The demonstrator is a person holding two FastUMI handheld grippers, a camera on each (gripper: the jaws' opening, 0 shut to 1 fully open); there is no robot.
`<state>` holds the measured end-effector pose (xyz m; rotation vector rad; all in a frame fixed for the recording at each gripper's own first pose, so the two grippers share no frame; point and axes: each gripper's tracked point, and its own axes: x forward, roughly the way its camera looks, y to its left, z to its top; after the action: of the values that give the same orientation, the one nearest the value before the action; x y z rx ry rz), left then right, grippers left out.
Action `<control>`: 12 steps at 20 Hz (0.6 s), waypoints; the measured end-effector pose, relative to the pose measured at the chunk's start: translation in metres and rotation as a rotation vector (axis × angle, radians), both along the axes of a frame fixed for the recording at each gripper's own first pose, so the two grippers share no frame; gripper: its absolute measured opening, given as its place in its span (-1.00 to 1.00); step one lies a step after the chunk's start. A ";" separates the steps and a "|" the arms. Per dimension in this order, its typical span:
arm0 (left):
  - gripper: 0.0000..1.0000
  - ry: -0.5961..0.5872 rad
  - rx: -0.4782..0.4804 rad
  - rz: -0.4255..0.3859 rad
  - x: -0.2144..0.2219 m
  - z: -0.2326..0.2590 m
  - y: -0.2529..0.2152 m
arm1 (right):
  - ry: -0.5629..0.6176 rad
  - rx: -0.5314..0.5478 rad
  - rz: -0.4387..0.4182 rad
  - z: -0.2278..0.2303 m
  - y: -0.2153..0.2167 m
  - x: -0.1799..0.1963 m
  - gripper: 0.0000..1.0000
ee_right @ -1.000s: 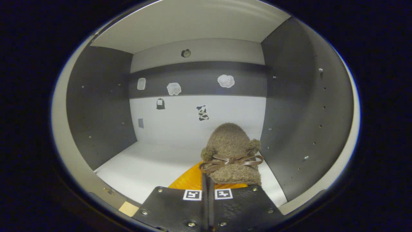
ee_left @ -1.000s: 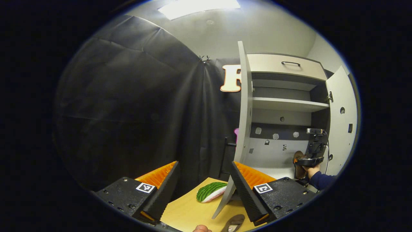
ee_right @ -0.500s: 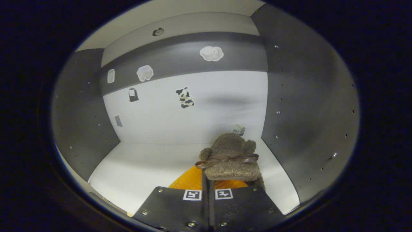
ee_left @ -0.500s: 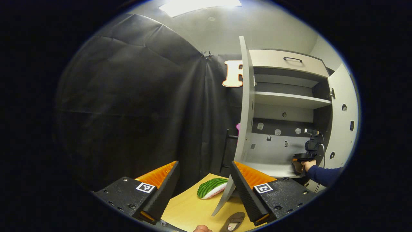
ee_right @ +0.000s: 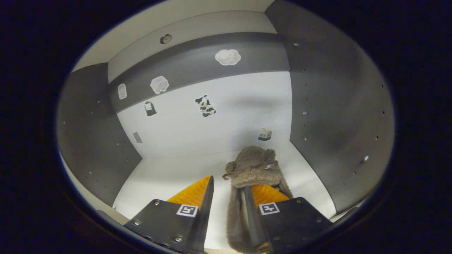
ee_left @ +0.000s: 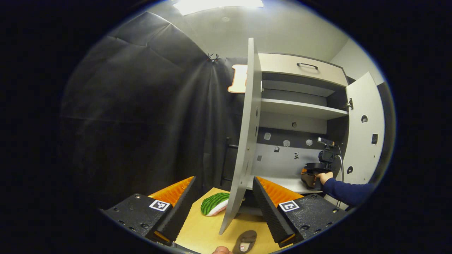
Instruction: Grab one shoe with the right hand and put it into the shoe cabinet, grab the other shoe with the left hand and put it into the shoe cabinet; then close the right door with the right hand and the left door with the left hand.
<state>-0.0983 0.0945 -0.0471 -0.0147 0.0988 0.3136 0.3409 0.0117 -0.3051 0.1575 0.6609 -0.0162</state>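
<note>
Left gripper view: the left claw [ee_left: 223, 208] is gaping wide, gripping nothing. Just below it, the second shoe [ee_left: 245, 241] is lying at the counter's [ee_left: 197, 233] near edge, closest to this hand.

Right gripper view: the right claw [ee_right: 227, 201] is standing open, one finger inside the fuzzy shoe [ee_right: 252, 169], which is resting lengthwise toward the shoe cabinet's [ee_right: 339, 116] back-right corner.
</note>
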 end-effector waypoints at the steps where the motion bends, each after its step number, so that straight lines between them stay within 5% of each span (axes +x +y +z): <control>1: 0.92 0.004 -0.001 -0.013 0.000 -0.001 -0.002 | -0.016 -0.030 0.015 0.007 0.000 -0.006 -0.12; 12: 0.93 0.111 -0.062 -0.238 0.012 -0.042 -0.055 | -0.337 -0.018 0.111 0.178 0.009 -0.114 -0.03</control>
<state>-0.0862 0.0392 -0.0896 -0.0468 0.2181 0.0729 0.2267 0.0207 -0.1275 0.1027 0.3325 0.1090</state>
